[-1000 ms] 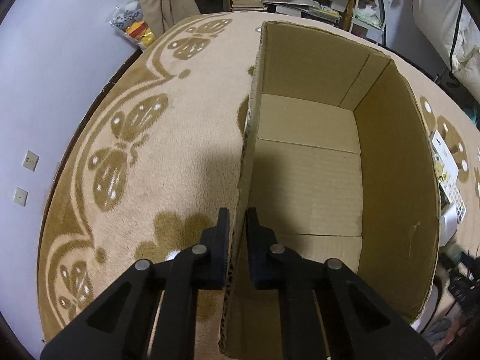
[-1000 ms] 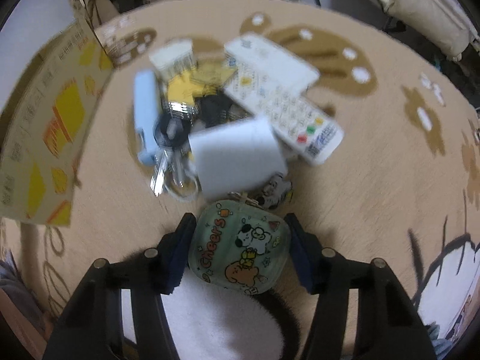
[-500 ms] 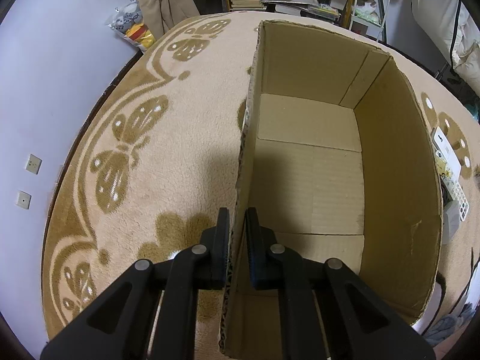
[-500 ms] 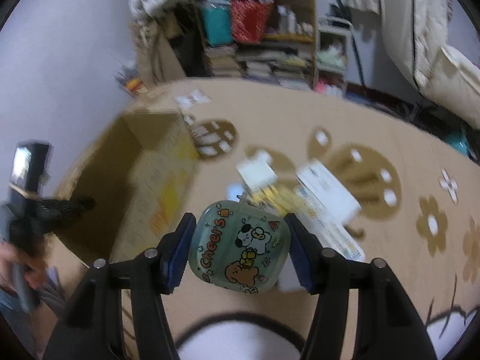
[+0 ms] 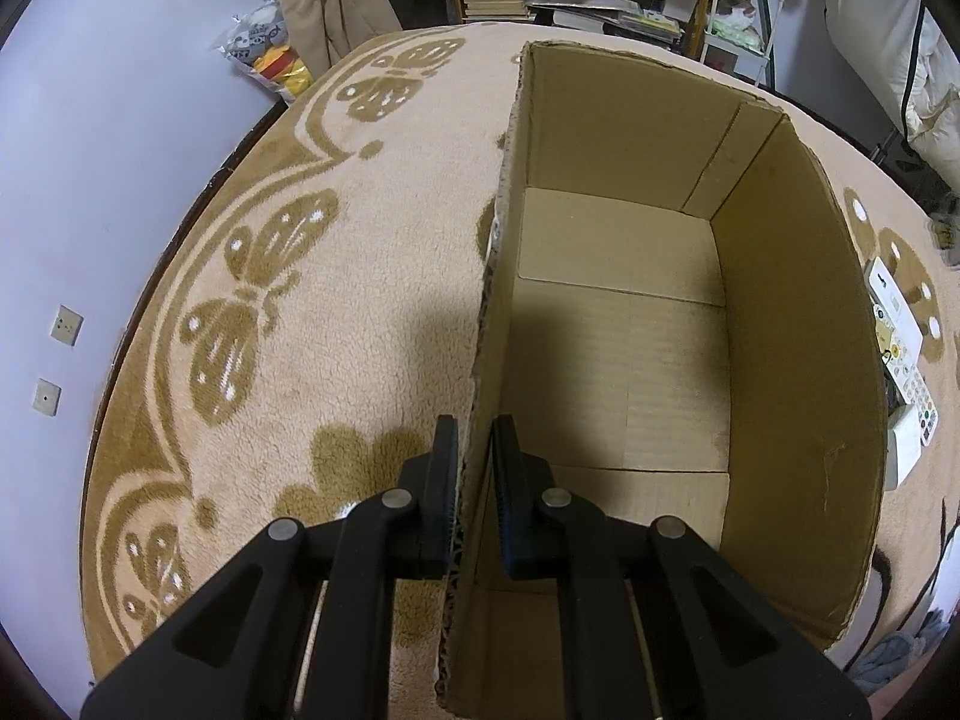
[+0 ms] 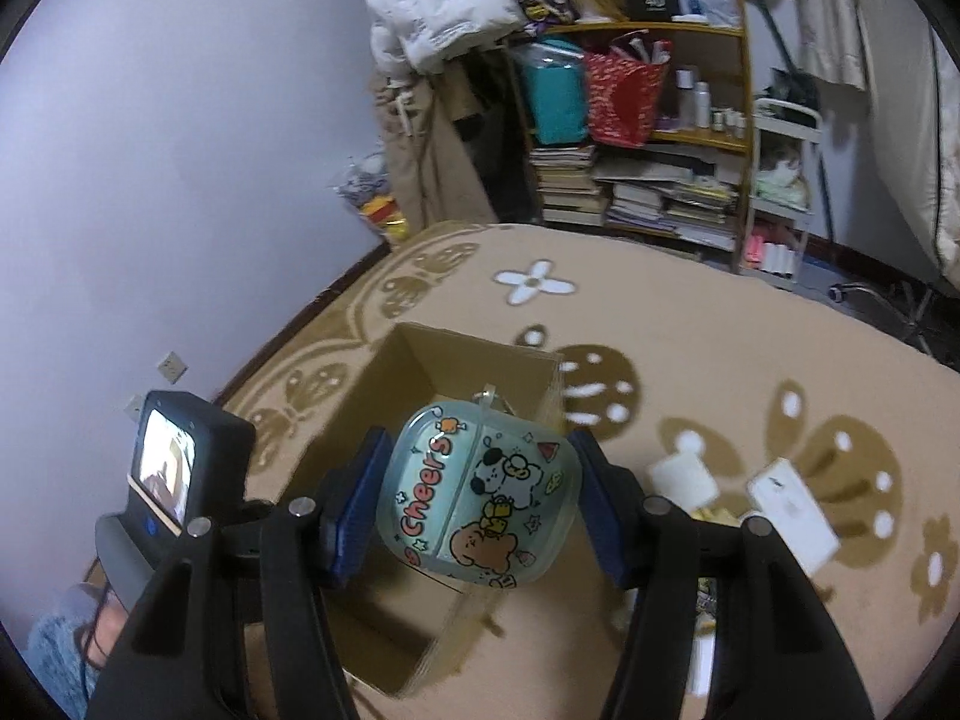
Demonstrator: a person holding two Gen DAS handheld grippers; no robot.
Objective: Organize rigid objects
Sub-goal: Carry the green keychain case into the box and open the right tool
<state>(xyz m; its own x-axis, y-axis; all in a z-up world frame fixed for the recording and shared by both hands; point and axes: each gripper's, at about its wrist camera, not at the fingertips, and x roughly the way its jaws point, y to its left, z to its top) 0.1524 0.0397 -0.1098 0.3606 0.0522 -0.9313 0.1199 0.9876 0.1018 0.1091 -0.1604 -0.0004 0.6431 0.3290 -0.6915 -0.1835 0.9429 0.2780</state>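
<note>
- Both views are evenly lit by soft indoor light, a little dim, with a bluish cast on the walls.
- Ahead of the left black two-finger gripper (image 5: 474, 450), a soft shadow falls across the beige patterned carpet (image 5: 360, 276) and the open brown cardboard box (image 5: 798, 360) floor.
- Fisheye bending curves the carpet edge; corners go black.
- The left view is sharp; the right view is slightly motion-blurred beyond the glossy pale-green cartoon-printed case (image 6: 480, 498).

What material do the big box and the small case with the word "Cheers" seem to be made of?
The box looks like plain brown corrugated cardboard, matte: fluting shows along its cut wall edge, held by the left tool. The case in the right tool seems to be glossy, translucent plastic with printed cartoons; whether hard or soft is unclear.
</note>
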